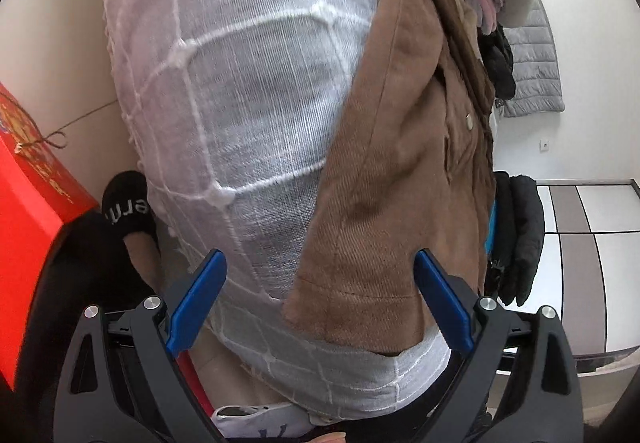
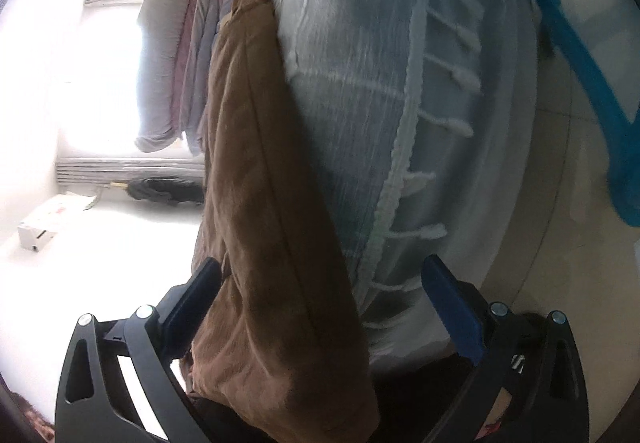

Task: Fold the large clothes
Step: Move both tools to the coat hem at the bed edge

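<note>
A white, loosely woven garment with a raised grid pattern [image 1: 240, 103] hangs right in front of the left wrist camera, next to a brown corduroy jacket [image 1: 400, 163]. My left gripper [image 1: 320, 267] is open, its blue pads [image 1: 196, 299] on either side of both garments' lower edges. In the right wrist view the same white garment [image 2: 360, 103] and brown jacket [image 2: 260, 183] hang between the fingers [image 2: 452, 307] of my right gripper [image 2: 320, 275], which is also open. Neither gripper pinches the cloth.
More clothes hang behind: pink and grey items [image 2: 192, 43], black garments [image 1: 516, 235] and a grey quilted jacket [image 1: 536, 63]. A red box [image 1: 28, 211] stands at the left, a blue plastic frame [image 2: 580, 55] at the right. A person's foot in a black sock [image 1: 128, 203] is below.
</note>
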The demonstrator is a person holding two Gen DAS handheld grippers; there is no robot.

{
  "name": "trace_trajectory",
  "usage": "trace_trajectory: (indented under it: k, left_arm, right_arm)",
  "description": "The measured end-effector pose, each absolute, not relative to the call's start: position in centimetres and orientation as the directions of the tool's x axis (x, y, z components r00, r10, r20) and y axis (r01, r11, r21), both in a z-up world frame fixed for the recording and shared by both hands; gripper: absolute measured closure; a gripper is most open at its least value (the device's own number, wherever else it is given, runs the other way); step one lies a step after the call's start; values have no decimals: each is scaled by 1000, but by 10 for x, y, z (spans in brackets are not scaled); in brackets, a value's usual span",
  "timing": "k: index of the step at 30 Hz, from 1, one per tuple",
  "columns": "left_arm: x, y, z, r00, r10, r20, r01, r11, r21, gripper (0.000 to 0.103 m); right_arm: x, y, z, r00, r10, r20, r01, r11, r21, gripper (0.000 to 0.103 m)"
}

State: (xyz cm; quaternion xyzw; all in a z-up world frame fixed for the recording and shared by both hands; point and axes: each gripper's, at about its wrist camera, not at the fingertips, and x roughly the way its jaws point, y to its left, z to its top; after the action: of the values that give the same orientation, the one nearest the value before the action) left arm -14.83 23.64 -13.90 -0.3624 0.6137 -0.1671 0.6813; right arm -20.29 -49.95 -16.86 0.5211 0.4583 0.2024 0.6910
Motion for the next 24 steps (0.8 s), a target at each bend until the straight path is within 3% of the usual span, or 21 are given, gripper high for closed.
trace_trajectory:
  k: [6, 7, 8, 9, 10, 15, 17, 19, 20, 22, 24]
  left_arm:
    - [-151, 222, -140, 229, -680, -696, -173, 675, -717, 13]
    - [-153, 219, -138, 246, -666, -704, -161, 688, -707, 19]
    - [-154, 217, -135, 257, -649, -716, -143, 707, -692, 30]
    - [-154, 215, -134, 260, -634, -728, -133, 723, -678, 32]
    - [-155, 214, -132, 269, -626, -732, -128, 730, -672, 38]
    - [-162, 218, -124, 322, -606, -727, -132, 732, -668, 60]
    - [-165, 219, -118, 344, -607, -716, -124, 727, -676, 71]
    - [-167, 222, -114, 362, -621, -695, -110, 712, -693, 72]
    - [-166, 223, -115, 359, -626, -692, -117, 706, -699, 71]
    - [-165, 225, -120, 347, -648, -678, -143, 678, -721, 65]
    - [-165, 228, -122, 337, -656, -676, -170, 663, -729, 56]
  right_arm:
    - [-207, -490, -170, 478, 808, -345, 130, 323, 937, 7]
    - [-208, -487, -168, 476, 806, -353, 124, 336, 934, 7]
    - [-209, -486, -166, 475, 798, -371, 119, 360, 925, 14]
    - [-210, -484, -164, 475, 791, -385, 120, 376, 919, 22]
    - [-212, -483, -163, 475, 787, -395, 119, 387, 914, 52]
    - [-228, -479, -149, 506, 757, -414, 91, 430, 898, 71]
    - [-234, -484, -145, 526, 767, -368, 73, 390, 918, 76]
    - [-242, -493, -142, 551, 794, -256, 31, 287, 957, 73]
    - [-244, -496, -144, 550, 798, -246, 42, 268, 963, 63]
    - [-244, -495, -149, 513, 808, -290, 72, 295, 953, 45]
    - [-245, -494, -151, 474, 817, -328, 94, 324, 941, 44]
